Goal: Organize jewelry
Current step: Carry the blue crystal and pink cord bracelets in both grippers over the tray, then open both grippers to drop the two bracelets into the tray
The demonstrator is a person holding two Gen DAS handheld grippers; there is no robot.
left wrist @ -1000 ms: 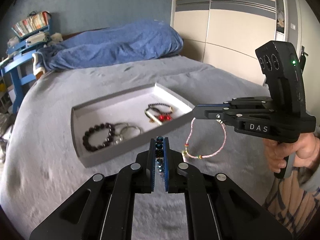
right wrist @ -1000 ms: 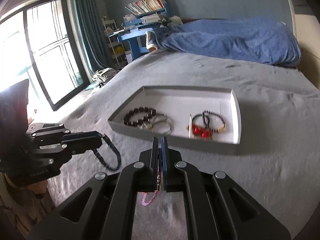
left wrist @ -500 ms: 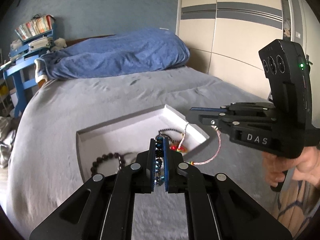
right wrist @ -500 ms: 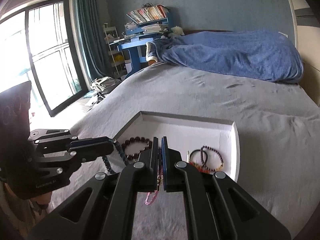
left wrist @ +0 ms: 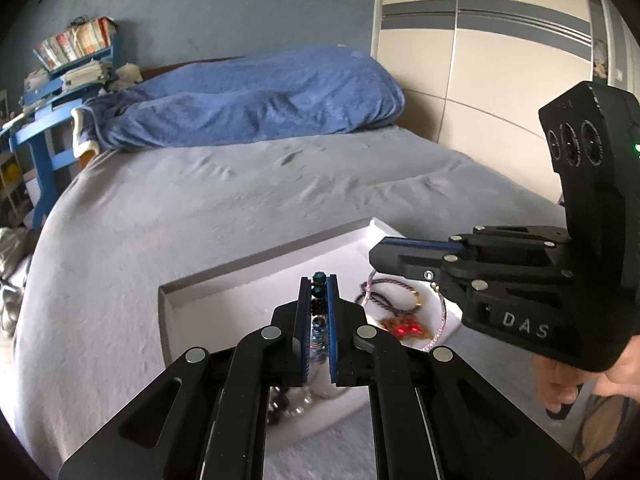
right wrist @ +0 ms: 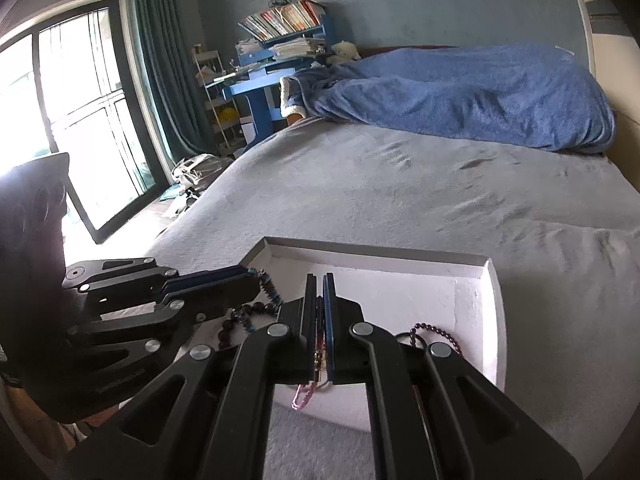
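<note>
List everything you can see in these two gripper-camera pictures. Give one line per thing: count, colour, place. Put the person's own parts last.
Shallow white tray with grey rim: one, on the bed, below both grippers.
Blue-beaded bracelet: one, clamped in the left gripper.
Pink cord bracelet: one, hanging from the right gripper over the tray.
Dark purple bead bracelet: one, in the tray, right side.
Red charm piece: one, in the tray.
Grey bedspread: one, under the tray.
Blue blanket: one, heaped at the bed's far end.
Blue shelf desk with books: one, by the wall.
Left gripper: black, shut.
Right gripper: black, shut.
</note>
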